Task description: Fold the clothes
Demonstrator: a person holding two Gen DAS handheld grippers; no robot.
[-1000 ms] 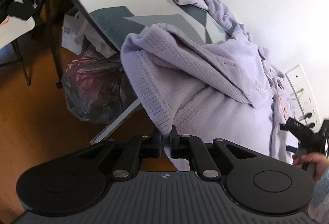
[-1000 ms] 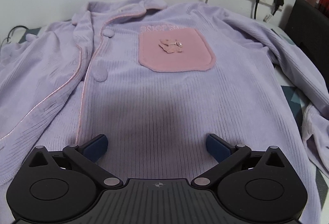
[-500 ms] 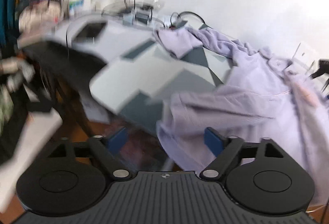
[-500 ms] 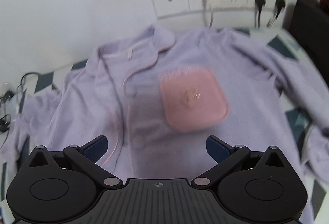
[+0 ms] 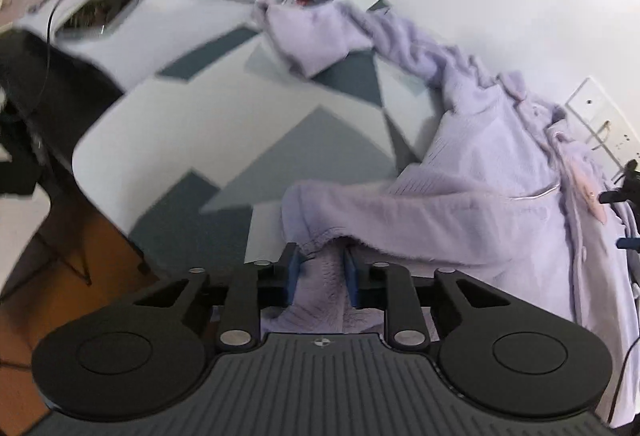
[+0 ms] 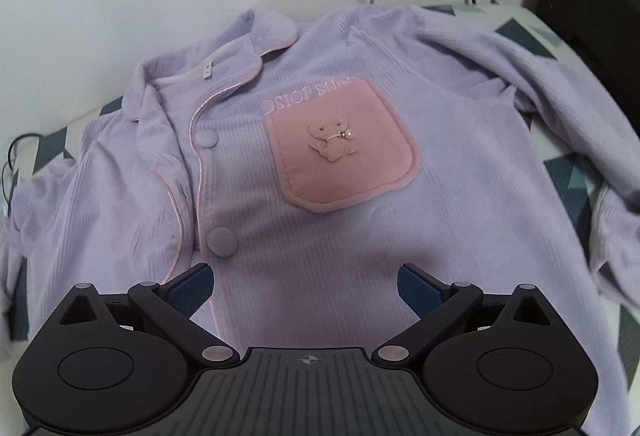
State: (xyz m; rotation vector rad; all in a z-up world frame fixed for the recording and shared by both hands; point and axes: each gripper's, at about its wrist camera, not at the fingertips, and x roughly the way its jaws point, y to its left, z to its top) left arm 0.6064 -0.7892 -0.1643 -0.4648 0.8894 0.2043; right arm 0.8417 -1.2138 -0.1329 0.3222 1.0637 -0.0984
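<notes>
Right wrist view fills with the lilac pajama top (image 6: 320, 196), spread face-up across the desk (image 6: 576, 172); lower centre, the right hand-held gripper (image 6: 306, 282) gapes empty; the left hand-held gripper (image 5: 320, 268) nips its hem (image 5: 316, 240); carry that edge over evenly, keeping the fold line straight.

**Cloth, plastic and tabletop finishes**

Your lilac ribbed fleece pyjama top (image 6: 328, 236) looks soft, matt and fuzzy, with a smoother pink felt-like chest pocket (image 6: 344, 152). Both black plastic grippers look matt, with ribbed grey housings. The grey-and-white patterned tabletop (image 5: 192, 124) looks smooth.
</notes>
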